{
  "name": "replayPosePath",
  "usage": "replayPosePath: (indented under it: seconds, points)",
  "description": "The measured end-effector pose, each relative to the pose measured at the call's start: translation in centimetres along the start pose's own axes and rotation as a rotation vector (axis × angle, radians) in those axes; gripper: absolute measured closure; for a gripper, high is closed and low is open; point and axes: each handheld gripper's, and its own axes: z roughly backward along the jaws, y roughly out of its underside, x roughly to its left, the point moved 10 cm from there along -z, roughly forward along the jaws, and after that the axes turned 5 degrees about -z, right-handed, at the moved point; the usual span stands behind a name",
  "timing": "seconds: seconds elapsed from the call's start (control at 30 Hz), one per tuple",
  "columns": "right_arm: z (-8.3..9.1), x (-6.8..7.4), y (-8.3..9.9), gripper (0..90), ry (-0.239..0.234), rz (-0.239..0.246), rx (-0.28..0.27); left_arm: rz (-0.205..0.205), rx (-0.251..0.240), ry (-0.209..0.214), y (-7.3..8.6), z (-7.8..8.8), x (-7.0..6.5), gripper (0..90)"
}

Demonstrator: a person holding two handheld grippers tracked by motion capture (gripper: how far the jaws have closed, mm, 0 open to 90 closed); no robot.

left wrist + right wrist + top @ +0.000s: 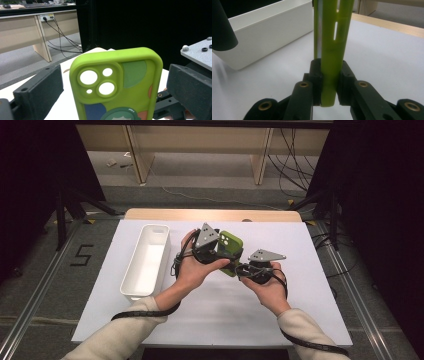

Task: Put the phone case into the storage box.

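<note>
White table with one bin
A white bin lies on its left side, long side running front to back.

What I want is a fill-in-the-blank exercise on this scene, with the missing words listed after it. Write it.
1. The right tool is shut on the edge of a ____ phone case.
2. The left tool has its jaws ____, one on either side of the case with a gap at each.
3. The long empty bin on the table is ____ in colour.

Missing words: green; open; white
</note>
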Motion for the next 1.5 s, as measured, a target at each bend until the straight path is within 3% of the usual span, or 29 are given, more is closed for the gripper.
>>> replayPosePath:
  seconds: [0.27, 0.53, 1.0, 1.23, 1.5]
  points:
    - [-0.1, 0.0, 0.0, 77.8, 0.006, 0.003, -0.001, 0.013, 0.008, -0.034, 0.1, -0.1, 0.3, 6.9]
    - [-0.1, 0.0, -0.1, 77.8, 0.016, 0.006, -0.005, 0.021, 0.013, -0.037, 0.3, -0.3, 0.0, 13.1]
    - [-0.2, 0.0, -0.2, 76.0, 0.011, 0.029, -0.013, 0.034, 0.003, -0.03, 0.1, -0.2, 0.2, 15.5]
    - [-0.3, 0.1, -0.1, 58.3, 0.001, 0.048, -0.009, 0.024, -0.003, -0.033, -0.1, 0.0, 0.6, 15.7]
    - [-0.1, -0.1, -0.5, 23.8, -0.007, 0.074, -0.051, 0.018, -0.012, -0.04, -0.5, 0.5, 1.2, 15.8]
